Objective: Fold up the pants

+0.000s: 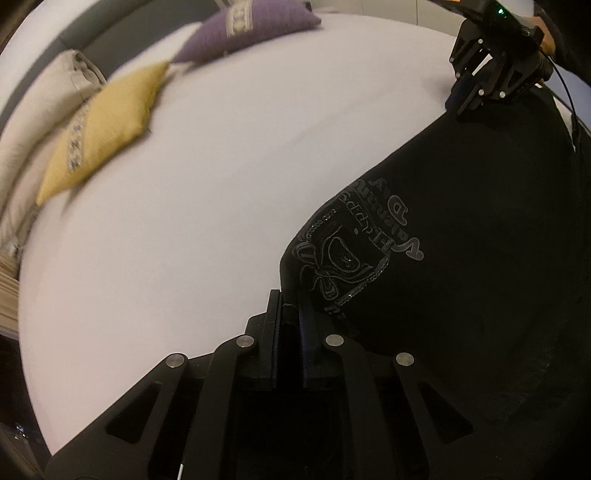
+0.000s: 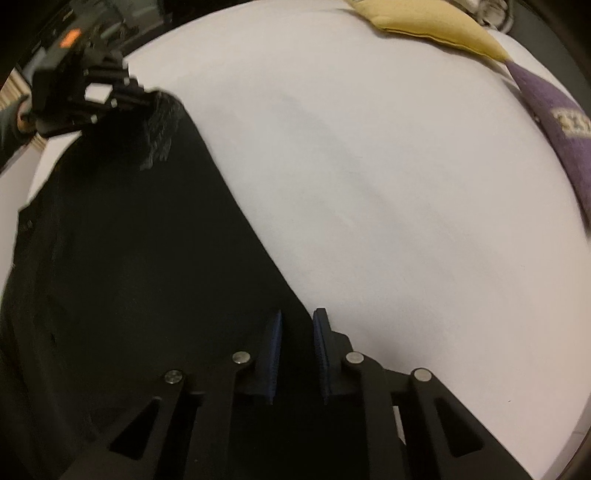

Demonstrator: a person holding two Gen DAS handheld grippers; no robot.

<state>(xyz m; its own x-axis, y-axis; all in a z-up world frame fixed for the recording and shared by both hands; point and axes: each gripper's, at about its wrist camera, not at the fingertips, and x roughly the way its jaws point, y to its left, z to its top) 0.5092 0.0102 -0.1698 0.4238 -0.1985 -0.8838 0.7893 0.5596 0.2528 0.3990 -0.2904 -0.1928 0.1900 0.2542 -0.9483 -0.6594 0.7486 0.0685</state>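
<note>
Two corners of the pants [image 1: 461, 295] sit pinched between our fingers — left gripper [image 1: 291, 317], right gripper [image 2: 297, 325] — the edge stretched between them over the bed [image 1: 184, 221], cloth trailing behind.

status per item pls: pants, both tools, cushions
Pants: black, spread on the white bed, printed logo facing up, pinched at two edge points.
Left tool: shut on pants edge.
Right tool: shut on pants edge.
Yellow cushion: lying loose.
Purple cushion: lying loose.
</note>
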